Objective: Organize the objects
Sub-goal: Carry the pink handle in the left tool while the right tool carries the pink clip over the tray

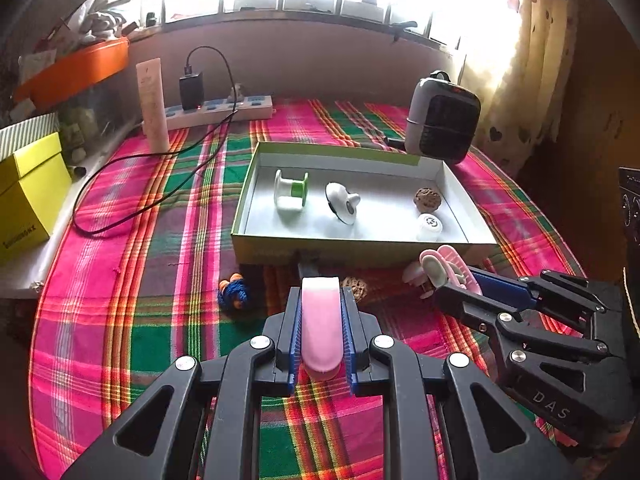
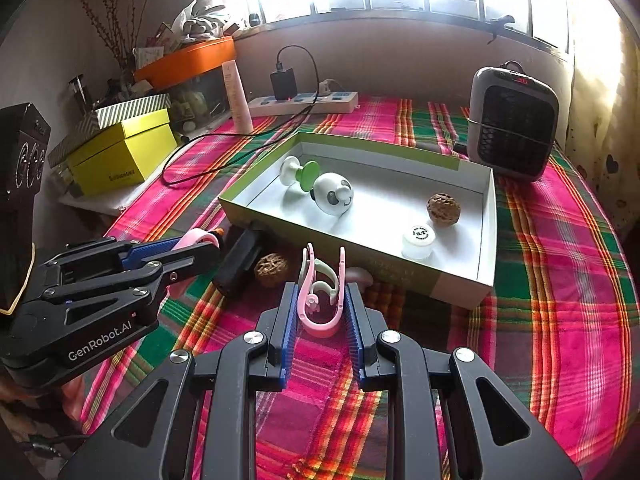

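Note:
My left gripper (image 1: 322, 312) is shut on a pink oblong piece (image 1: 321, 324), held just in front of the open box (image 1: 360, 156). My right gripper (image 2: 322, 300) is shut on a pink and pale-green clip (image 2: 320, 296), also near the box's front wall. The box (image 2: 486, 216) holds a white and green spool (image 1: 291, 194), a white panda-faced toy (image 2: 334, 194), a brown walnut (image 2: 443, 209) and a small white cap (image 2: 418, 240). On the cloth lie a second walnut (image 2: 272, 269), a blue knitted toy (image 1: 235, 294) and a black block (image 2: 240, 262).
A plaid cloth (image 1: 152, 280) covers the table. A small heater (image 2: 512, 120) stands behind the box at right. A power strip (image 1: 224, 112) with a charger, its black cable and a white tube (image 1: 152, 104) sit at the back left; yellow box (image 1: 28, 188) at left.

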The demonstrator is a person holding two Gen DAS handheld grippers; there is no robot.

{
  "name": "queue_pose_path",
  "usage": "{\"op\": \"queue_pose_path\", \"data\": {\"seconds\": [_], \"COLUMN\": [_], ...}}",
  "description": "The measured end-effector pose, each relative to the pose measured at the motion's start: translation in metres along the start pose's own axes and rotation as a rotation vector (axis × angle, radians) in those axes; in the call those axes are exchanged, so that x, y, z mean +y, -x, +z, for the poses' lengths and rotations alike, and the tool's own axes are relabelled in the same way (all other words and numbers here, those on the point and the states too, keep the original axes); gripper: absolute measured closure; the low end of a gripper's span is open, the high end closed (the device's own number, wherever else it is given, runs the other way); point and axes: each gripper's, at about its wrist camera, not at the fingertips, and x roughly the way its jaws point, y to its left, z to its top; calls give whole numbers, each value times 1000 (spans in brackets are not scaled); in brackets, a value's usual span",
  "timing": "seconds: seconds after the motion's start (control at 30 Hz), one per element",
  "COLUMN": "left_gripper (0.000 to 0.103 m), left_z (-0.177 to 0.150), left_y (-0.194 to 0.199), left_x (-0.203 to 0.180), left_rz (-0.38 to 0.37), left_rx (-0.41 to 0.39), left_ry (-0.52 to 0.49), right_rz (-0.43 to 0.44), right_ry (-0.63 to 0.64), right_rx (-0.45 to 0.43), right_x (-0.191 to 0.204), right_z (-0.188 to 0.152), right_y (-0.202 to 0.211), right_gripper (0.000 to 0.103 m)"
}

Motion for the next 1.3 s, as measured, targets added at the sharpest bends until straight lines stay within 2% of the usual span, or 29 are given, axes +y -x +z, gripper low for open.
{"op": "queue_pose_path", "data": {"seconds": [0.57,1.3], "left_gripper": [87,87], "left_z": [18,63], "left_y": [-7,-53], "left_x": [7,24], "left_rz": [-2,2], "left_rx": [-18,7], "left_ry": [17,53], "right_rz": [-4,-27], "right_ry": [-10,-34], "right_rx": [-19,29], "right_x": [-12,-38], "right_z": [16,54], "right_y": [-3,-49], "right_gripper": [80,80]}}
